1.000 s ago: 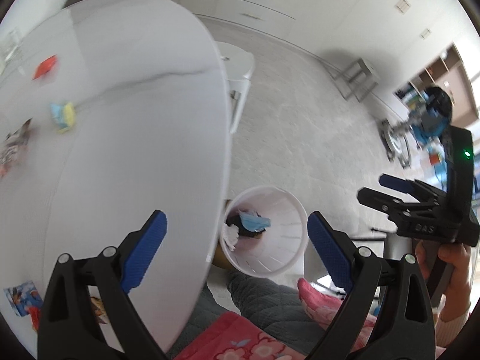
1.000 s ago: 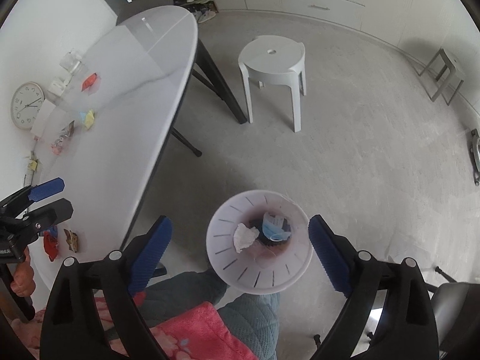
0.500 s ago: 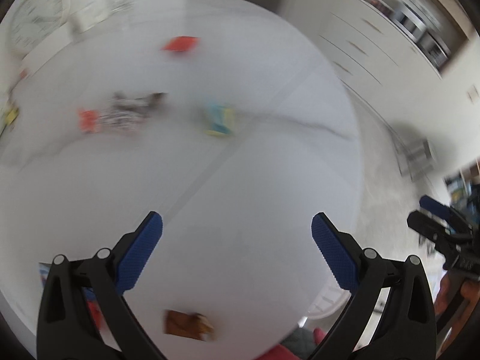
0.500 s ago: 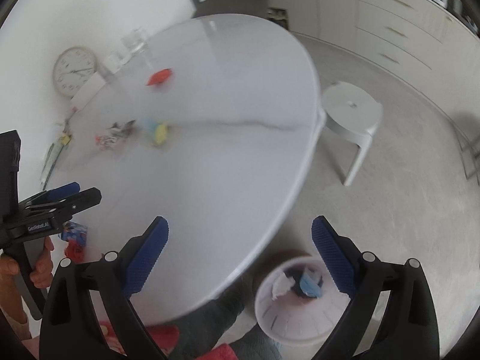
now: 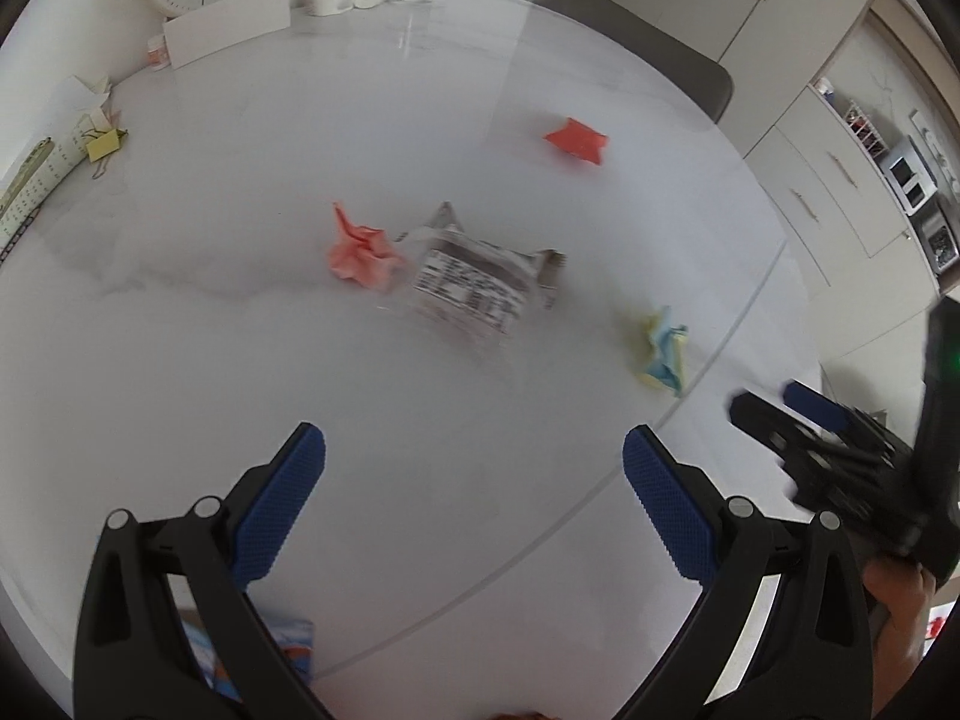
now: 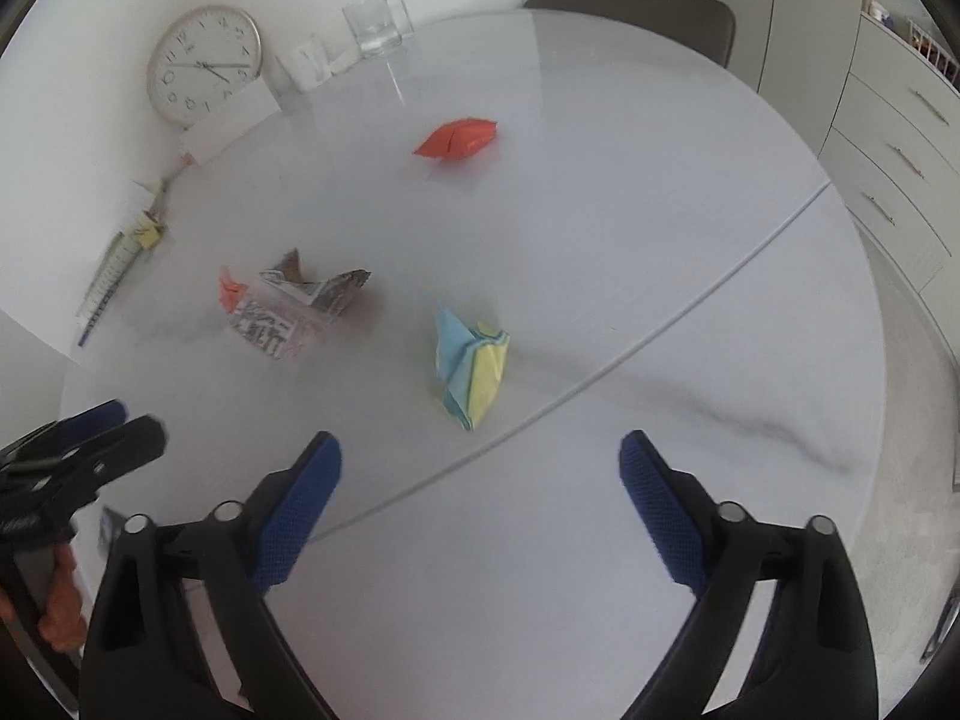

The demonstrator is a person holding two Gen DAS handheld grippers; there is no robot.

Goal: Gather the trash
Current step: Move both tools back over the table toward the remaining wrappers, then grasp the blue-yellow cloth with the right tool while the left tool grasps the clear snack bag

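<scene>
The right tool (image 6: pixel 480 480) is wide apart and holds nothing; its jaws have just been closing a little, with only bare counter (image 6: pixel 600 252) between them. The left tool (image 5: pixel 474 474) is wide too, and empty. Both hang over the counter, so this looks like the reach for the next bit of trash. Just ahead of the right tool lies a blue and yellow paper wad (image 6: pixel 471 369). Ahead of the left tool sit a printed wrapper (image 5: pixel 474 285) and a pink wad (image 5: pixel 360 252); a red wad (image 6: pixel 457 139) lies farther off. Next, a tool should drop over one piece and squeeze.
</scene>
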